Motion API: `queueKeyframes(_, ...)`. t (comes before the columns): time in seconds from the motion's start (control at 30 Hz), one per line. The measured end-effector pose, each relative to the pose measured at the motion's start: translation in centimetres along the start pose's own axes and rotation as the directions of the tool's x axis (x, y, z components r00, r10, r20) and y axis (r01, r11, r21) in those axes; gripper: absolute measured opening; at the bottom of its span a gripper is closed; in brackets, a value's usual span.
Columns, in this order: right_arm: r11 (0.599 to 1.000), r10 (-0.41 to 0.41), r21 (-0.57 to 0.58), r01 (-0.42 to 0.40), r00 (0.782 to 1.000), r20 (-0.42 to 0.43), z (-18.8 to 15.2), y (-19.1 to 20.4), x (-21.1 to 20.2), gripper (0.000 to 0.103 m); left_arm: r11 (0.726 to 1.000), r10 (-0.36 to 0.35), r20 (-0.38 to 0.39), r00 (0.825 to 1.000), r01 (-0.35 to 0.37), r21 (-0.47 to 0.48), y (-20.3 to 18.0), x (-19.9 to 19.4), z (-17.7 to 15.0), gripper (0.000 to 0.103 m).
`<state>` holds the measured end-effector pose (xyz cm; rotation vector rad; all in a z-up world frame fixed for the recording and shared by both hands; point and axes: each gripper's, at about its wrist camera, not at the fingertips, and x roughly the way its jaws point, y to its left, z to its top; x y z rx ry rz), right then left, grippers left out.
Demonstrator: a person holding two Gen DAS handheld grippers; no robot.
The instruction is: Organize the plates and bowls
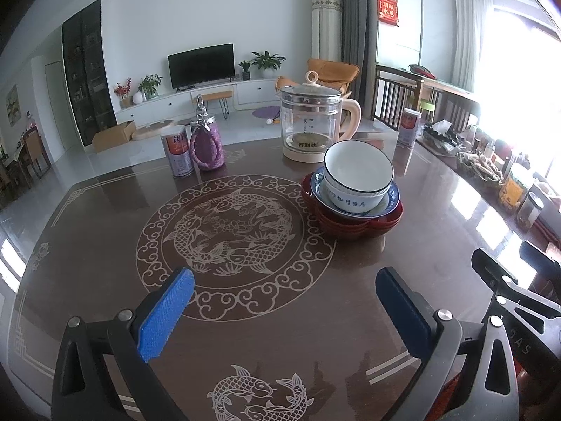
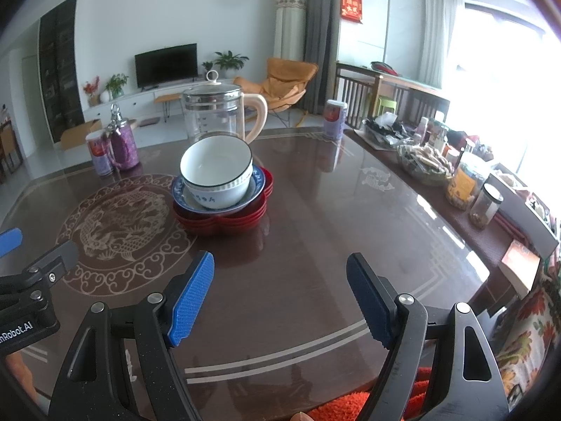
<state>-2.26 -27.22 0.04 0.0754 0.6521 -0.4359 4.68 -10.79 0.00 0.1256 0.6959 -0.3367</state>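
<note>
White bowl tops a stack on our dark wooden table: beneath it a blue-patterned dish, then red plates. We hold the left gripper and right gripper wide apart, gripping nothing, well short of the stack, which sits ahead of both.
</note>
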Motion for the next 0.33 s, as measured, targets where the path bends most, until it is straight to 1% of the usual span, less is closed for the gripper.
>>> queueKeyframes(0.17, 1.0, 0.0, 0.0, 0.0, 1.0, -0.001, 0.0, 0.02, 0.0, 0.081, 1.0, -0.003, -0.002, 1.0, 0.003, 0.003, -0.14, -0.03, 0.05, 0.103)
queueKeyframes(0.33, 1.0, 0.001, 0.001, -0.001, 1.0, 0.0, 0.02, 0.02, -0.01, 0.081, 1.0, -0.016, -0.006, 1.0, 0.015, -0.025, 0.12, -0.19, -0.17, 0.103)
